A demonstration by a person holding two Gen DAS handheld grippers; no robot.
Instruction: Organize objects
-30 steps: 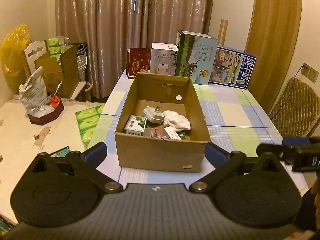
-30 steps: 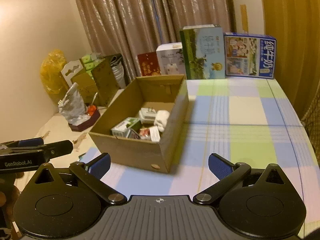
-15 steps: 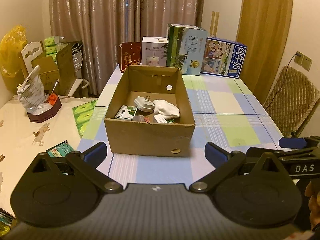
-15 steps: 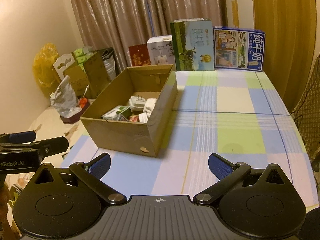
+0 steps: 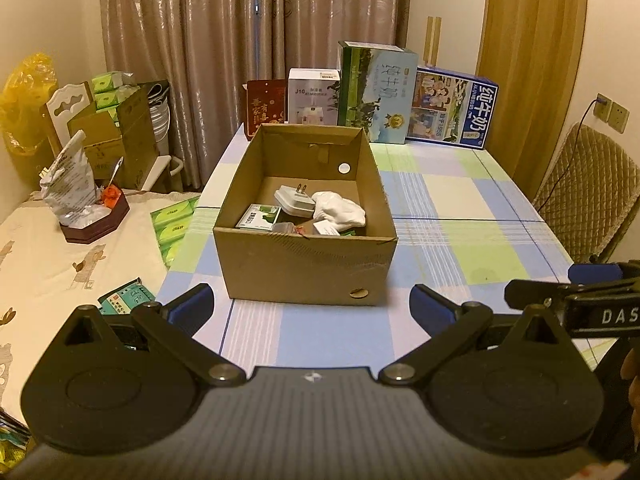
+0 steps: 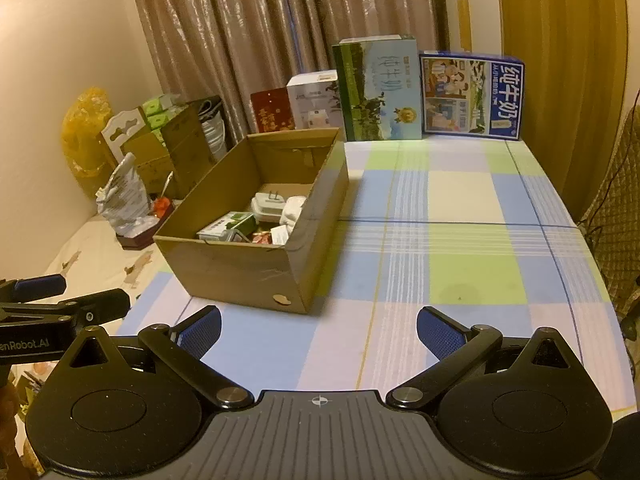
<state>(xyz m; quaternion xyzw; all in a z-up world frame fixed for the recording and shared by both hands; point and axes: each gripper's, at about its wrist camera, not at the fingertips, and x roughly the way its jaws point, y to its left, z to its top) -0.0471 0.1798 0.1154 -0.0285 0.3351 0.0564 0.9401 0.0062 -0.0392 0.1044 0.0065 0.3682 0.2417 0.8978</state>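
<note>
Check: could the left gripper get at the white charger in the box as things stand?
Probably yes: the left gripper is open and empty, the box has no lid, and the charger lies uncovered on top, beside the cloth.

Matt cardboard box (image 5: pixel 304 268) on a woven checked tablecloth (image 5: pixel 460 240) — shiny curtains (image 5: pixel 240 40) behind.

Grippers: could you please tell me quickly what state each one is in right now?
Left gripper: open, holding nothing.
Right gripper: open, holding nothing.
</note>
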